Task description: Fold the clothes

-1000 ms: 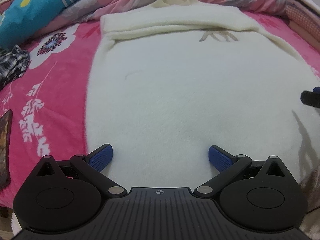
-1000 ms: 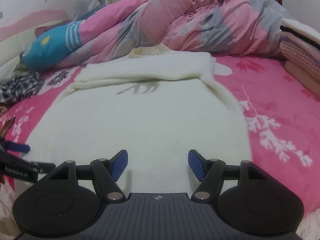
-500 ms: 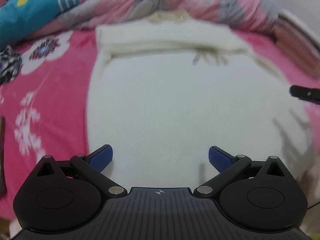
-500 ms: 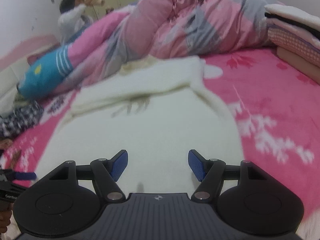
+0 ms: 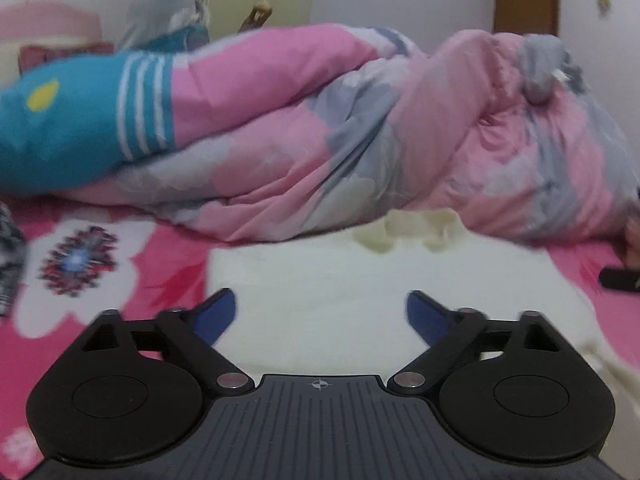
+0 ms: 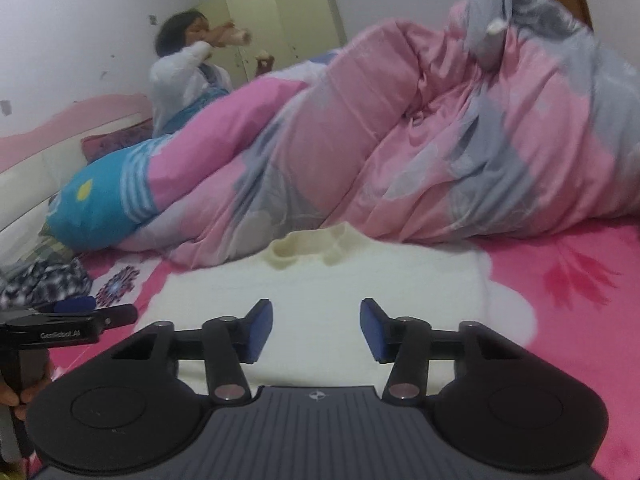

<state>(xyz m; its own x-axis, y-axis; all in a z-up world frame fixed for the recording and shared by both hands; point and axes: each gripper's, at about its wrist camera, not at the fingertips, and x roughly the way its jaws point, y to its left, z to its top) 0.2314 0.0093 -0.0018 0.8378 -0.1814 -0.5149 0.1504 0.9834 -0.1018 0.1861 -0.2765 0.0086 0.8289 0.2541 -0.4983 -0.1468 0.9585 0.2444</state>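
Observation:
A cream sweater [image 5: 320, 272] lies flat on the pink flowered bedspread [image 5: 168, 276], its ribbed collar [image 5: 412, 228] against the duvet. My left gripper [image 5: 320, 304] hovers over the sweater's upper left part, near the shoulder edge. Its jaws are closing, and the blue pads [image 5: 218, 312] press on nothing. My right gripper [image 6: 316, 312] hangs above the same sweater [image 6: 320, 276] just short of the collar [image 6: 308, 246], jaws also closing with only cloth below them. Each gripper shows at the edge of the other's view: the left gripper [image 6: 72, 322], the right gripper [image 5: 620, 278].
A bunched pink and grey duvet [image 6: 440, 140] and a blue striped pillow [image 5: 80, 128] block the far side behind the collar. A checked garment [image 6: 44, 284] lies at the left. A person [image 6: 184, 76] sits at the back by a wardrobe [image 6: 280, 20].
Both grippers have travelled forward over the sweater from its hem end to its collar end, and both views have tipped up. Both pairs of jaws stand narrower than before, the right most clearly.

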